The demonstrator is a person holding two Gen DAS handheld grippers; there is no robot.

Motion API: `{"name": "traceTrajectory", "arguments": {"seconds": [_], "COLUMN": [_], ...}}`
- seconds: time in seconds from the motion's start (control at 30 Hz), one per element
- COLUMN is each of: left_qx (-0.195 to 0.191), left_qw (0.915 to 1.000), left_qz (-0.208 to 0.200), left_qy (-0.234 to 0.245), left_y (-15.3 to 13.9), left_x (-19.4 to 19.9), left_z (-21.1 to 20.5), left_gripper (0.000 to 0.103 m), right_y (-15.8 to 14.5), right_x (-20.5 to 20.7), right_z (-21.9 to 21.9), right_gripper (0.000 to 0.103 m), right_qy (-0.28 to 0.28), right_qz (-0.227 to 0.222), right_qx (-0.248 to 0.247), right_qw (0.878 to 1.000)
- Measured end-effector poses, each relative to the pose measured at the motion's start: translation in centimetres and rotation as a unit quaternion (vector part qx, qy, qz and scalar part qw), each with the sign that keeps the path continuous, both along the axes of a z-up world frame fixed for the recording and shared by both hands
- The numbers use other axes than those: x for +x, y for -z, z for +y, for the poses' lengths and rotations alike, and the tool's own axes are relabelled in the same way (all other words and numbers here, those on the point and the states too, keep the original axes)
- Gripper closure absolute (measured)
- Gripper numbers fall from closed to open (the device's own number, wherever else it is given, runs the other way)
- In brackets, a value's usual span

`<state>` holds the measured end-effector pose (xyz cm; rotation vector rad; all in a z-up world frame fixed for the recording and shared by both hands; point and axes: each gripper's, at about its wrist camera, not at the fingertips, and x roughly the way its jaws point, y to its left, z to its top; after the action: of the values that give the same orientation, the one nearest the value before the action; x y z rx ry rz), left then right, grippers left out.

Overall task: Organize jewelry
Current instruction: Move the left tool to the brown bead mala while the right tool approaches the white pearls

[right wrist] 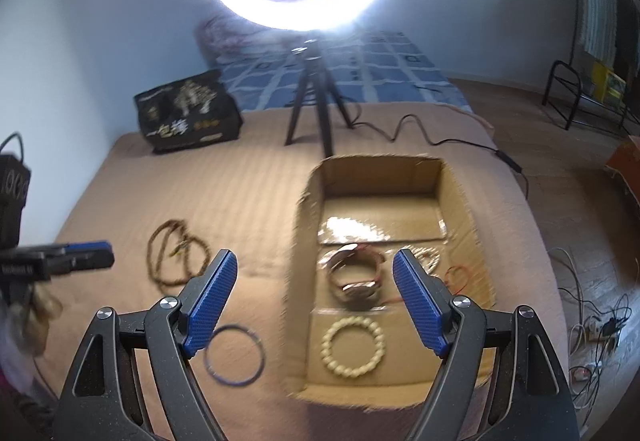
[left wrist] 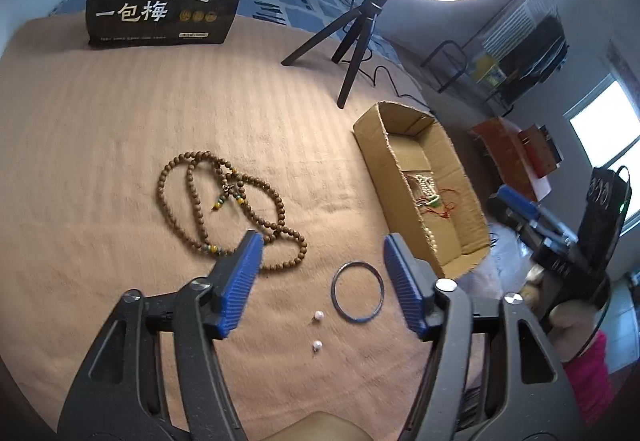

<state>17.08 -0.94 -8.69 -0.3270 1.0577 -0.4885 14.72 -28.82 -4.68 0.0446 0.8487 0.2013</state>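
My left gripper (left wrist: 322, 261) hangs wide open and empty over the tan blanket (left wrist: 100, 145); between its fingers lie two pearls (left wrist: 318, 331) and, right of them, a dark ring (left wrist: 357, 290). The brown bead necklace (left wrist: 224, 209) sprawls left of centre, its lower loop hidden behind my left finger. My right gripper (right wrist: 314, 299) gapes open too, holding nothing, above the cardboard box (right wrist: 308, 241), where a cream bracelet (right wrist: 353, 348) and blurred bangles (right wrist: 354, 277) lie. A tripod (right wrist: 310, 101) and black bag (right wrist: 188, 113) stand upper centre-left, well clear.
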Motion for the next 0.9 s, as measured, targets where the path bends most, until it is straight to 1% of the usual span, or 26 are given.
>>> {"name": "traceTrajectory", "arguments": {"seconds": [0.03, 0.13, 0.2, 0.27, 0.47, 0.63, 0.73, 0.83, 0.9], "left_qx": [-0.003, -0.010, -0.009, -0.007, 0.001, 0.023, 0.039, 0.068, 0.074], "left_qw": [1.0000, 0.9999, 0.9998, 0.9998, 0.9993, 0.9980, 0.9971, 0.9949, 0.9946], "left_qz": [0.000, 0.007, 0.013, 0.015, 0.018, 0.011, 0.008, -0.006, -0.004], "left_qy": [0.000, -0.004, -0.007, -0.012, -0.034, -0.057, -0.065, -0.074, -0.073], "left_y": [0.0, 0.2, 0.4, 0.6, 1.5, 2.0, 2.5, 2.8, 3.2], "left_x": [-0.1, -0.4, -0.5, -0.6, -0.4, 0.0, 0.4, 0.6, 0.9], "left_z": [0.3, 1.1, 1.7, 2.1, 3.8, 5.1, 5.7, 5.9, 5.9], "left_gripper": [0.034, 0.033, 0.033, 0.029, 0.029, 0.029, 0.029, 0.029, 0.029], "right_y": [0.0, 0.3, 0.4, 0.6, 1.4, 3.1, 4.5, 5.7, 6.4], "right_x": [-0.3, -1.2, -1.7, -2.2, -3.5, -4.1, -4.4, -4.6, -4.8], "right_z": [0.4, 1.9, 2.7, 3.7, 6.9, 9.0, 10.1, 10.8, 11.2], "right_gripper": [0.023, 0.023, 0.023, 0.023, 0.023, 0.023, 0.023, 0.023, 0.023], "right_qy": [-0.005, -0.024, -0.035, -0.046, -0.094, -0.135, -0.147, -0.157, -0.164], "right_qz": [0.001, 0.007, 0.012, 0.016, 0.027, 0.062, 0.085, 0.105, 0.117], "right_qx": [0.000, 0.002, 0.006, 0.007, -0.008, -0.017, -0.020, -0.014, -0.009], "right_qw": [1.000, 1.000, 0.999, 0.999, 0.995, 0.989, 0.985, 0.982, 0.980]}}
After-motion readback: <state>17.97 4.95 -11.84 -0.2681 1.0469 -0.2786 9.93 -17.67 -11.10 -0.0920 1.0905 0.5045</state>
